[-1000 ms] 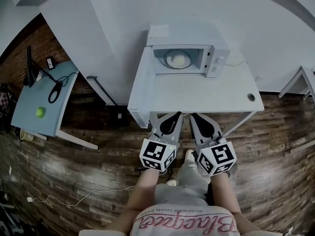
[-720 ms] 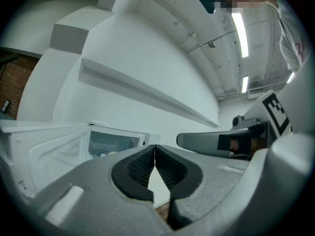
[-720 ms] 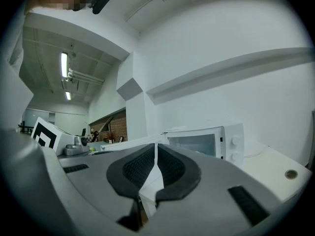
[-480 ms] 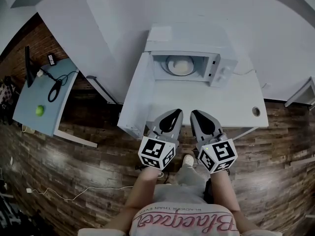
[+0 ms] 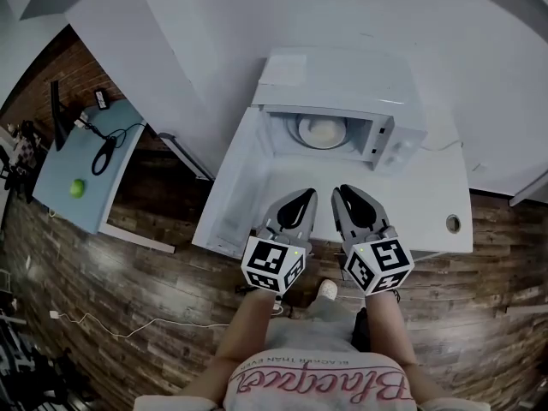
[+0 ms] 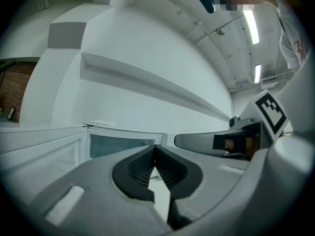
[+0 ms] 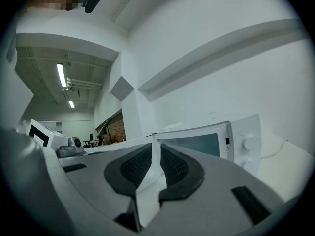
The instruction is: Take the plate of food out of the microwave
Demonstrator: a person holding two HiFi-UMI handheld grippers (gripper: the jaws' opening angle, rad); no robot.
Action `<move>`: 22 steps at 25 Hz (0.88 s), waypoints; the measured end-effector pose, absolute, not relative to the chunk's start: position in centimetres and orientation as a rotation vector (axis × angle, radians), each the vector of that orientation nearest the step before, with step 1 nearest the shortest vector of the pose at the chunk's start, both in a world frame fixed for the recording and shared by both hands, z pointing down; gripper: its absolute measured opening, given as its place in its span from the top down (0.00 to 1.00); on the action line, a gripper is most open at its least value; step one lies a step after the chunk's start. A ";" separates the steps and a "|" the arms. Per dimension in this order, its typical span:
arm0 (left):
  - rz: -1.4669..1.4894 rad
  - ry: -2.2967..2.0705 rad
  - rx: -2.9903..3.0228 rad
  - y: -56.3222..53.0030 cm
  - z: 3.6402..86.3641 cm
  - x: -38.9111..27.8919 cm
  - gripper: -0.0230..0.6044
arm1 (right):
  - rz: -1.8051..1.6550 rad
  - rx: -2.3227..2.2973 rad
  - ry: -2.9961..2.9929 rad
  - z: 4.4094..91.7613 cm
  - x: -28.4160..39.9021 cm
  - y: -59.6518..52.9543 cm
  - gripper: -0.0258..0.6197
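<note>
Head view: plate of food [image 5: 322, 130] sits inside the open microwave [image 5: 342, 80], upper centre; left gripper [image 5: 304, 194] and right gripper [image 5: 342, 192] are straight below it, about equally near.
Left gripper view: jaws together, empty.
Right gripper view: jaws opening, nothing between.

- White short-sleeved T-shirt [image 5: 318, 390] with pink script lettering.
- Light grey trousers [image 5: 332, 319], white shoe [image 5: 328, 290].
- Left gripper [image 5: 308, 195] and right gripper [image 5: 341, 192]: grey shells, black ribbed pads [image 6: 141, 164], cubes [image 5: 273, 265] with black-and-white square markers.
- Right gripper's jaws are opening, nothing between them.

wood floor [image 5: 111, 289] | white wall [image 5: 197, 32] | blue side table [image 5: 60, 174] | ceiling striplights [image 7: 61, 75]
</note>
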State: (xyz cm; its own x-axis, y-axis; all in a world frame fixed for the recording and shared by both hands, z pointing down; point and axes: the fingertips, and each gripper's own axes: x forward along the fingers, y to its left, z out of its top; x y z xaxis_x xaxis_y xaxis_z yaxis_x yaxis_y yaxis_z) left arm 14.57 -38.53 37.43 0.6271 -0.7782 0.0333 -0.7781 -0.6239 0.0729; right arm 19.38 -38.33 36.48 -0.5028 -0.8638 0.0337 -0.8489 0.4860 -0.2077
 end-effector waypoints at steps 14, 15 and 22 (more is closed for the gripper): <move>-0.029 -1.487 2.640 -44.4 38.3 14.7 0.96 | -0.404 -1.436 2.703 38.8 21.4 -44.3 0.62; -0.028 -1.491 2.640 -44.6 38.4 14.6 0.96 | -0.420 -1.414 2.703 39.0 21.3 -44.6 0.62; -0.018 -1.491 2.655 -47.0 39.5 14.9 0.96 | -0.502 -1.408 2.711 41.6 20.4 -47.2 0.62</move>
